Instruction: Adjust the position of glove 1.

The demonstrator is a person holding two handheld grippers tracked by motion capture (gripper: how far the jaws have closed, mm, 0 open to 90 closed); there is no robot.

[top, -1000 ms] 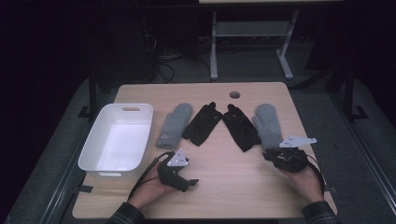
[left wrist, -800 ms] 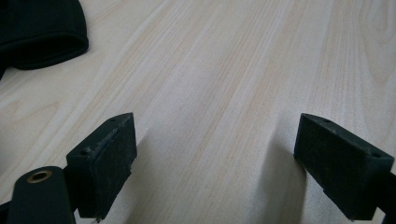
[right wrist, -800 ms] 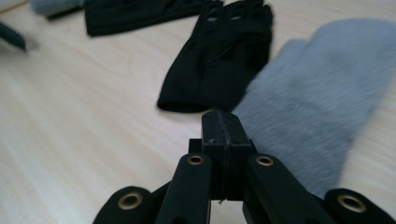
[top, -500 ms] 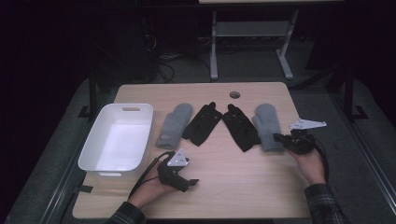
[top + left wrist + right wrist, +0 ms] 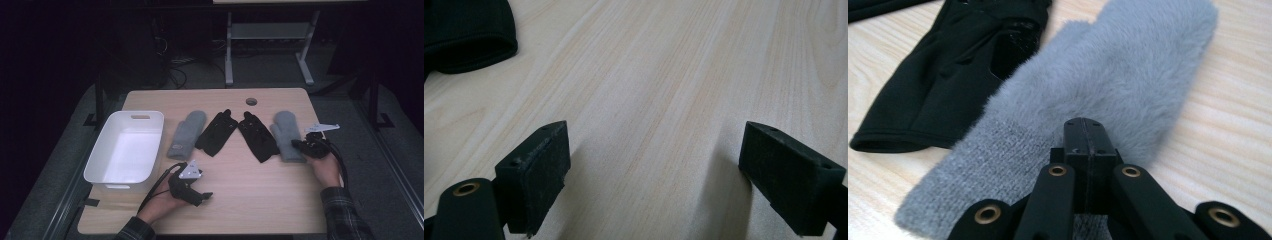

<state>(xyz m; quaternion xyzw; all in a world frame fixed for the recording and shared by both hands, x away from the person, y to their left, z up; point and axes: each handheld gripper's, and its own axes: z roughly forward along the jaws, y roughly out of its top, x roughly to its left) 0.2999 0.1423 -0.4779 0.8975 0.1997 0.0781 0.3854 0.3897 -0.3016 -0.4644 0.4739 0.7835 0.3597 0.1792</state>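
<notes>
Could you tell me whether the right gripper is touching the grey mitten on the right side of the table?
Cannot tell. In the right gripper view the right gripper, jaws shut, overlaps the grey mitten, showing neither contact nor gap.

black glove [image 5: 466,32] chopped off by the frame corner in left gripper view, grey mitten's [image 5: 1088,100] cuff tucked behind the right tool [image 5: 1087,145], whether it's pinching any fabric is anyone's guess

Left tool [image 5: 651,175] jaws wide apart, over bare table [image 5: 674,90], black glove cuff [image 5: 466,32] top left
</notes>
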